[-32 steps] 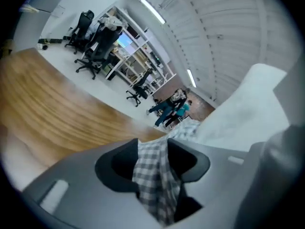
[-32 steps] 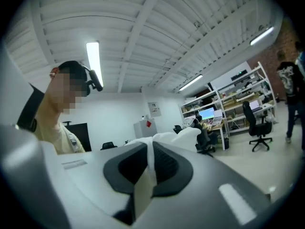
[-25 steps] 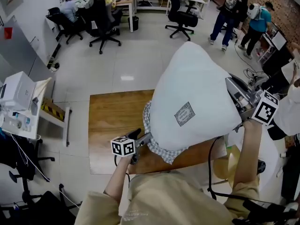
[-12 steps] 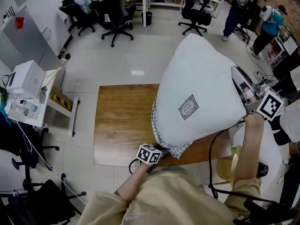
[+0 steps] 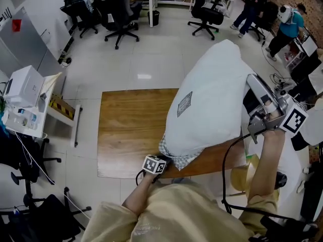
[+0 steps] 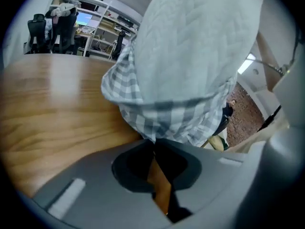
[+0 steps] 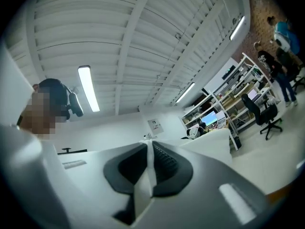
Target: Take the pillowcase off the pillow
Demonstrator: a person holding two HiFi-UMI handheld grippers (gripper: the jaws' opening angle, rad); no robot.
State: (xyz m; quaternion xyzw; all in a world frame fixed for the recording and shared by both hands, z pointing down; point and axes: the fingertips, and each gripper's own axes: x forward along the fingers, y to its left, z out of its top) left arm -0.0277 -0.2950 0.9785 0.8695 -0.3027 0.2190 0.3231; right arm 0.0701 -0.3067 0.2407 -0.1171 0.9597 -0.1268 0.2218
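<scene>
Dropped left gripper [image 6: 153, 142] to lower centre by near edge of brown wooden table [image 5: 131, 130], jaws just closed pinching grey-white checked pillowcase [image 5: 179, 159] bunched under white quilted pillow [image 5: 212, 105], centre-right, right gripper [image 7: 148, 144] clamped on pillow's white fabric.

Bright overhead strip light [image 7: 89, 87], fisheye-warped edges

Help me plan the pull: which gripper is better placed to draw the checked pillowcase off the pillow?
Left. The left gripper has just closed on the checked pillowcase at the pillow's lower end; the right gripper only pinches the pillow higher up, holding it aloft.
</scene>
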